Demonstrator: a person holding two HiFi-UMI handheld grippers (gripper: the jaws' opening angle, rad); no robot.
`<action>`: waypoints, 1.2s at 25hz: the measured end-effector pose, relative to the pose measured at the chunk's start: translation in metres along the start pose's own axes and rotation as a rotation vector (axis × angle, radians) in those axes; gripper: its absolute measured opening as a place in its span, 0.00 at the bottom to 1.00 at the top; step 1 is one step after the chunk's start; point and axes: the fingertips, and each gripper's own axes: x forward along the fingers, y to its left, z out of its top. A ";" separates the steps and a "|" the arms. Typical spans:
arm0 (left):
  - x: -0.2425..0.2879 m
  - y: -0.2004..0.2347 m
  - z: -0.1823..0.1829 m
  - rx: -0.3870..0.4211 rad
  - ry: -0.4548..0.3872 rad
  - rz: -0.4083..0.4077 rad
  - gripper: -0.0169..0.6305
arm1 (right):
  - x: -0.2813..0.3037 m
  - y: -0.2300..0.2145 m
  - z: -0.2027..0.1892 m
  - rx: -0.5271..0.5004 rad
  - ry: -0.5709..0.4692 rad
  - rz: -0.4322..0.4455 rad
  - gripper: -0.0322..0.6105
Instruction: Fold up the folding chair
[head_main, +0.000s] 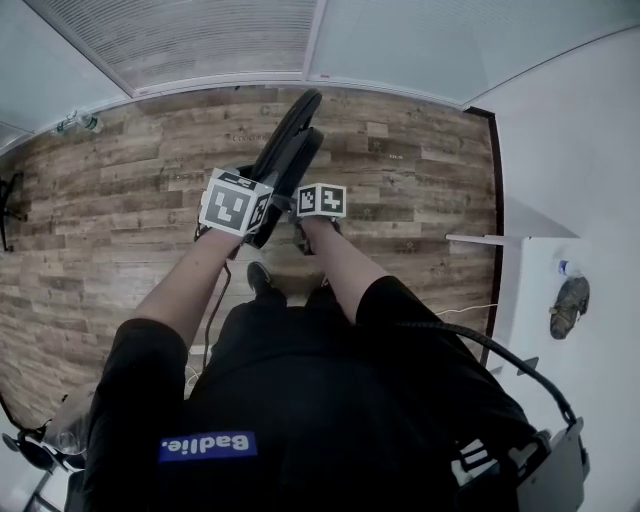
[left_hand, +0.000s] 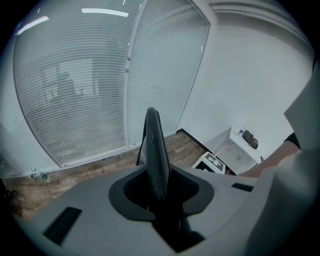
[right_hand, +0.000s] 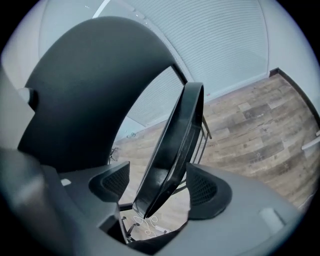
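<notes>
Folding chair (head_main: 290, 150): black all over. Floor (head_main: 120, 200): brown-grey wood-plank pattern. Blinds (head_main: 180, 40): pale grey, fine horizontal slats. Wall (head_main: 570, 130): white. Left gripper (left_hand: 159, 192) and right gripper (right_hand: 157, 186): grey bodies, dark jaws, mesh pattern on the right pair. Their cubes carry black-and-white square markers. Shirt (head_main: 300, 400): black, blue label (head_main: 207, 446) with white lettering.

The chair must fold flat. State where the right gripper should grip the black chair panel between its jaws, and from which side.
Pinch the black chair panel across its thickness at the near rim, coming edge-on as the right gripper is aimed: it stands on edge, thin side between the open jaws.
</notes>
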 end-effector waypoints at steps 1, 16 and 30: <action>0.000 0.000 0.001 0.001 0.000 0.000 0.14 | -0.008 -0.001 0.001 -0.002 -0.012 0.003 0.58; -0.004 -0.002 0.004 0.010 0.006 0.027 0.14 | -0.205 0.003 -0.012 -0.175 -0.352 0.137 0.35; -0.002 -0.012 0.002 0.019 0.014 0.051 0.14 | -0.345 0.061 -0.004 -0.582 -0.674 0.115 0.05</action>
